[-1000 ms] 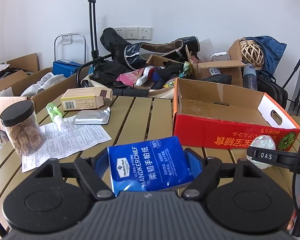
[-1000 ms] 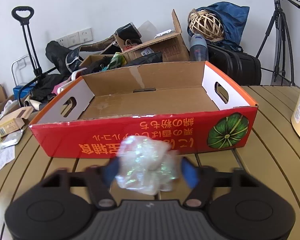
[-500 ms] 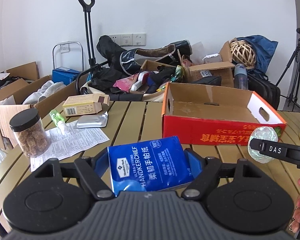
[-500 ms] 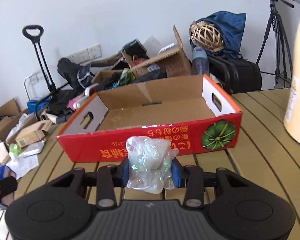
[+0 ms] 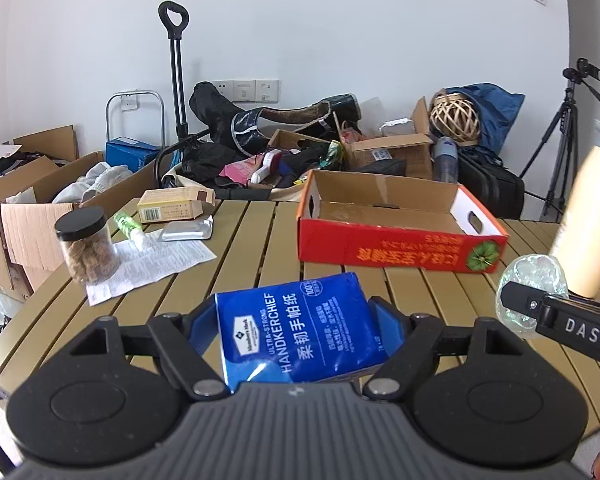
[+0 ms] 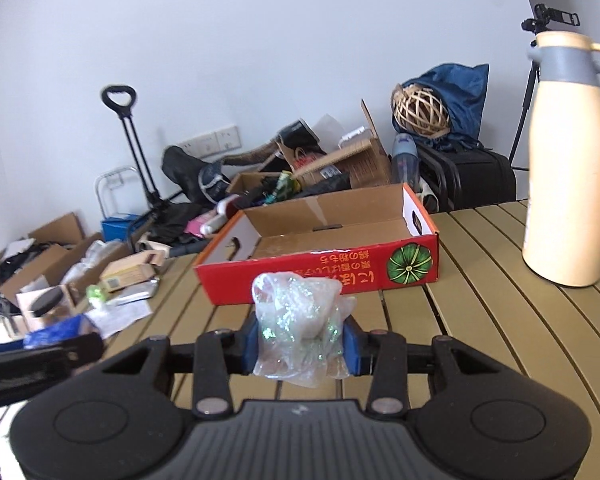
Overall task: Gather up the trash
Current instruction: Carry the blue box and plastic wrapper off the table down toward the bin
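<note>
My left gripper [image 5: 296, 320] is shut on a blue handkerchief tissue pack [image 5: 296, 332] and holds it above the slatted table. My right gripper [image 6: 300, 338] is shut on a crumpled clear plastic wad [image 6: 300, 320], which also shows at the right of the left wrist view [image 5: 534, 276]. A red cardboard tray box [image 5: 400, 248] with an open top stands on the table beyond both grippers; it shows in the right wrist view [image 6: 320, 276] too. Its inside looks bare.
On the table's left lie a jar of snacks [image 5: 86, 248], a printed paper sheet [image 5: 152, 260], a green small bottle [image 5: 128, 226], a foil pack [image 5: 186, 232] and a tan carton [image 5: 172, 206]. A cream spray bottle [image 6: 568, 160] stands at the right. Clutter and boxes lie behind the table.
Both grippers have pulled back and risen, so the red box looks smaller and farther. The right gripper's fingers have closed firmly on the plastic wad. The spray bottle has come into view.
</note>
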{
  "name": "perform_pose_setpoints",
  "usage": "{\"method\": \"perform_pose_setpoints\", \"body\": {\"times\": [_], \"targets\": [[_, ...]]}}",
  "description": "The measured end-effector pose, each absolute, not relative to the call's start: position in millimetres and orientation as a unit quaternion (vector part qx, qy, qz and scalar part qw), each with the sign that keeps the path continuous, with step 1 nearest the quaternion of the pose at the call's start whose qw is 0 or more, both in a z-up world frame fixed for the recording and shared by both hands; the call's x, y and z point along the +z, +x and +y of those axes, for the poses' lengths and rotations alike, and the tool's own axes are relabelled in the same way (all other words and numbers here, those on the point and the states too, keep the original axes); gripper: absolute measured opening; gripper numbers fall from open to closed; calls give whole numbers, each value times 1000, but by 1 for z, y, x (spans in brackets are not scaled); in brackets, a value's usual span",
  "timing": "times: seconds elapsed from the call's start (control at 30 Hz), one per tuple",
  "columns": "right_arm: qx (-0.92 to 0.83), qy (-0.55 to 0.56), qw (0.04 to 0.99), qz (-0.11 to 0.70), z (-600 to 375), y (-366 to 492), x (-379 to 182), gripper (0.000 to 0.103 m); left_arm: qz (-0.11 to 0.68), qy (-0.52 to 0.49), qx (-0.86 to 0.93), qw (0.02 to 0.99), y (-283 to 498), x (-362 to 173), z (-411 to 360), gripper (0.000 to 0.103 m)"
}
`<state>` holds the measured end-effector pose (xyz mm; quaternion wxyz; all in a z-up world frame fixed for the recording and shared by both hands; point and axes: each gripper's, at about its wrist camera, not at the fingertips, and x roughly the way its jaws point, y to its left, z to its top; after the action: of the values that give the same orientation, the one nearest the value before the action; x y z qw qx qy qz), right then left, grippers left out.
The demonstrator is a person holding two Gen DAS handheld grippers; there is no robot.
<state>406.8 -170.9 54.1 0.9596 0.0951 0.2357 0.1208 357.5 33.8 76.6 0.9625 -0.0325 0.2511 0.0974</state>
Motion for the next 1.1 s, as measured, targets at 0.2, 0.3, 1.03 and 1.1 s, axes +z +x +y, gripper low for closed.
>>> {"method": "perform_pose_setpoints", "body": {"times": [0.2,0.3,1.03,1.1], "targets": [[134,76,965,214,-178,343,69,39,240,-30,84,967,310,87,19,79],[148,69,964,210,-181,314,72,39,236,-34,82,968,288,88,15,79],[164,49,945,279,-187,202,-6,39,298,-29,40,953,196,17,-9,79],[160,51,941,294,-188,200,-19,39,310,-28,37,950,194,7,-10,79]]}}
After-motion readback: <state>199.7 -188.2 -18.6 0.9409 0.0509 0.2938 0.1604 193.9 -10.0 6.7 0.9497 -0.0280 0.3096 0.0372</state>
